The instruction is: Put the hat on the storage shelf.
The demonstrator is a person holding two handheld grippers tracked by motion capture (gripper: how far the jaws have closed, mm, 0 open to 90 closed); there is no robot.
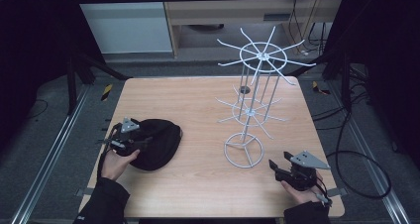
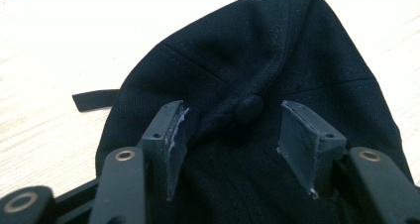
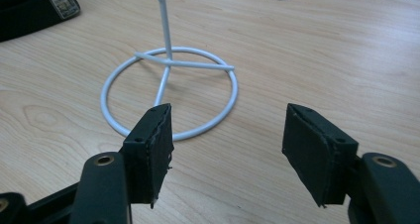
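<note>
A black cap lies on the left part of the wooden table. My left gripper sits over the cap's near side. In the left gripper view its open jaws straddle the crown button of the cap, pads apart on either side. A white wire display stand with two tiers of spokes rises right of centre. My right gripper stands open near the front right edge, just short of the stand's ring base, with nothing between its pads.
A dark strap tab sticks out from the cap onto the table. A small round grommet sits in the table behind the stand. Black frame posts and cables surround the table. Bare wood lies between cap and stand.
</note>
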